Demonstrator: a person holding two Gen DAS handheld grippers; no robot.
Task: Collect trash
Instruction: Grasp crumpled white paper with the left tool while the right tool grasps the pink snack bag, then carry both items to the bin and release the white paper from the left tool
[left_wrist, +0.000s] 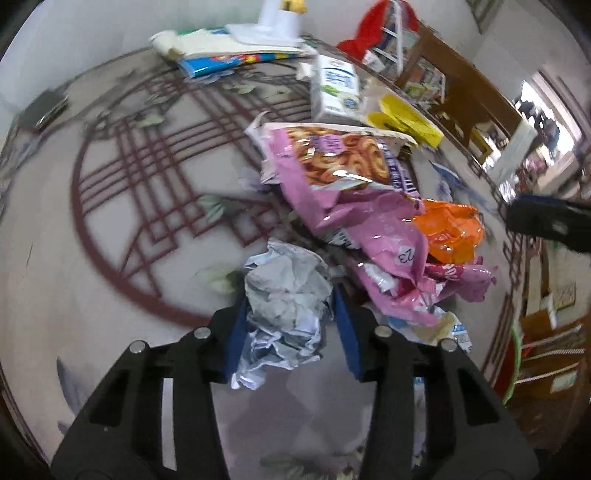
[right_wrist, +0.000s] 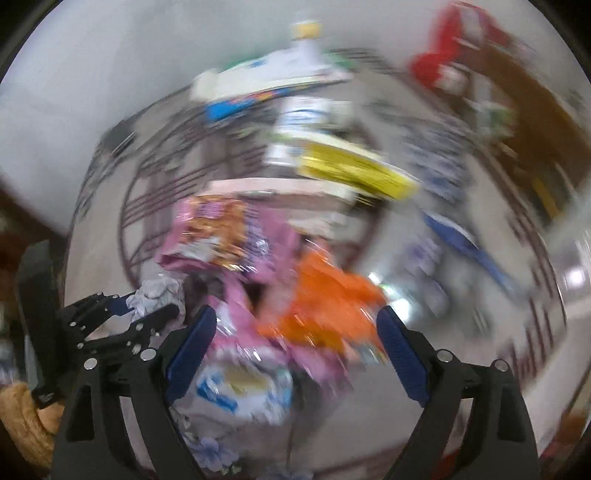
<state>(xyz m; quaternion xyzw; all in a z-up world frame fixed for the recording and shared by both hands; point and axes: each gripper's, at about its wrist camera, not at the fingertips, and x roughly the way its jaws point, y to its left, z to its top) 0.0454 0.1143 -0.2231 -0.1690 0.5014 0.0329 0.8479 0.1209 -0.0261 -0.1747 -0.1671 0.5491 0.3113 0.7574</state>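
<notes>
Trash: crumpled paper ball (left_wrist: 284, 314) squeezed tight in left tool (left_wrist: 291, 332), ready to lift off table (left_wrist: 110, 258). Right tool (right_wrist: 295, 339) wide open, empty, over orange wrapper (right_wrist: 325, 306) to grab next.

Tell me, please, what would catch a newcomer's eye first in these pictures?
Probably the crumpled grey paper ball pinched between the left gripper pads, low in the middle of its view. Just beyond lies a heap of wrappers: a pink snack bag and an orange one, over which the right gripper hangs wide open.
</notes>
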